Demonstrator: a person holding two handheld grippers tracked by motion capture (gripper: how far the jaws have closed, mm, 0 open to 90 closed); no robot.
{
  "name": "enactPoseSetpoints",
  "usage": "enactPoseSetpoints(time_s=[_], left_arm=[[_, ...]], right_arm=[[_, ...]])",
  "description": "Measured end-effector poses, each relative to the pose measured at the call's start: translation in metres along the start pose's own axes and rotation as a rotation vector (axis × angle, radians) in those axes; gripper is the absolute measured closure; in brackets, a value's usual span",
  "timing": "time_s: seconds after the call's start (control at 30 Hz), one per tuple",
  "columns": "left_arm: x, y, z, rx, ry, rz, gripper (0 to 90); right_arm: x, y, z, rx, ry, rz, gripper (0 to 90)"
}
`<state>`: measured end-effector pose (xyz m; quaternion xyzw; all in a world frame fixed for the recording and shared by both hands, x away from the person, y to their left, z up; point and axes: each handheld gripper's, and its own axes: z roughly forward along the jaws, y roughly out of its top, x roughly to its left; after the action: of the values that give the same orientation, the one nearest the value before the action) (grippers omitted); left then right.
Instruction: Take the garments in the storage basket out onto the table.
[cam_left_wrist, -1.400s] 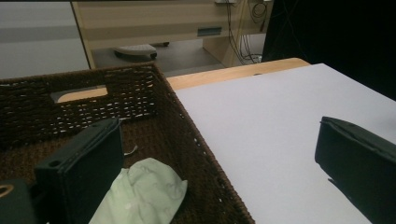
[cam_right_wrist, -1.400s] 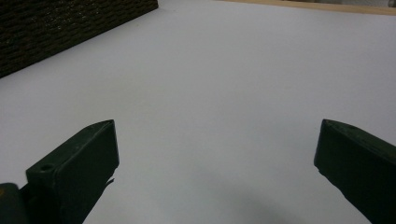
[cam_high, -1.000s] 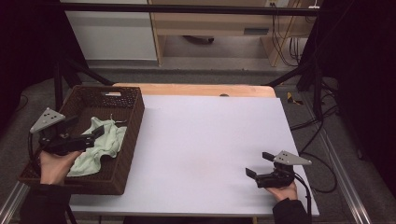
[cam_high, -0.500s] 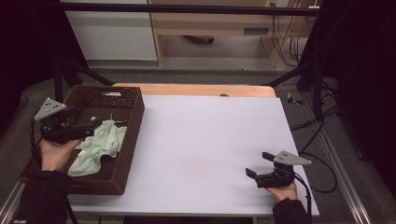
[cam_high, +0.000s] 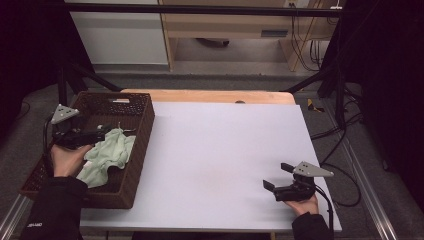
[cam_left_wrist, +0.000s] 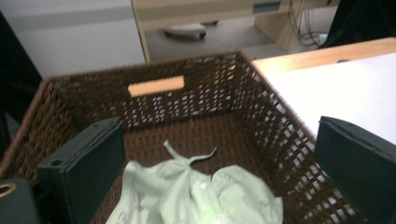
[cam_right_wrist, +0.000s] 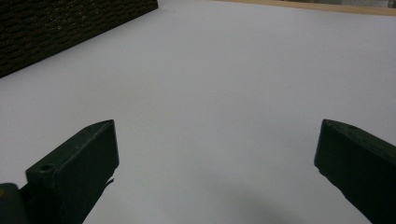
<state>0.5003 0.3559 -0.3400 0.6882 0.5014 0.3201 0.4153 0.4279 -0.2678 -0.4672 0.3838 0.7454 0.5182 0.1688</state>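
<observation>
A brown wicker basket stands at the table's left edge with a pale green cloth crumpled inside it. My left gripper hovers over the basket, just behind the cloth. In the left gripper view the gripper stands open above the cloth, with the basket's far wall ahead and nothing between the jaws. My right gripper rests low at the front right of the white table. It is open over bare tabletop.
The basket's side wall shows far off in the right gripper view. A wooden strip runs along the table's far edge. Black frame legs and cables stand beyond the table on the right.
My left gripper has moved away from the person, toward the back of the basket, and stays open. The cloth lies where it was. The right gripper has not moved.
</observation>
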Motion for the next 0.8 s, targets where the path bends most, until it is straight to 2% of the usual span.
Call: enactPoseSetpoints(time_s=[0.17,0.63,0.8], left_arm=[[0.006,-0.009,0.008,0.047,0.027,-0.006,1.6],[0.016,-0.031,0.024,0.135,0.053,-0.065,2.1],[0.016,-0.032,0.025,0.151,0.066,-0.059,2.2]], right_arm=[[0.000,0.000,0.000,0.000,-0.001,-0.001,0.5],[0.000,0.000,0.000,0.000,0.000,0.000,0.5],[0.000,0.000,0.000,-0.001,0.000,-0.001,0.4]])
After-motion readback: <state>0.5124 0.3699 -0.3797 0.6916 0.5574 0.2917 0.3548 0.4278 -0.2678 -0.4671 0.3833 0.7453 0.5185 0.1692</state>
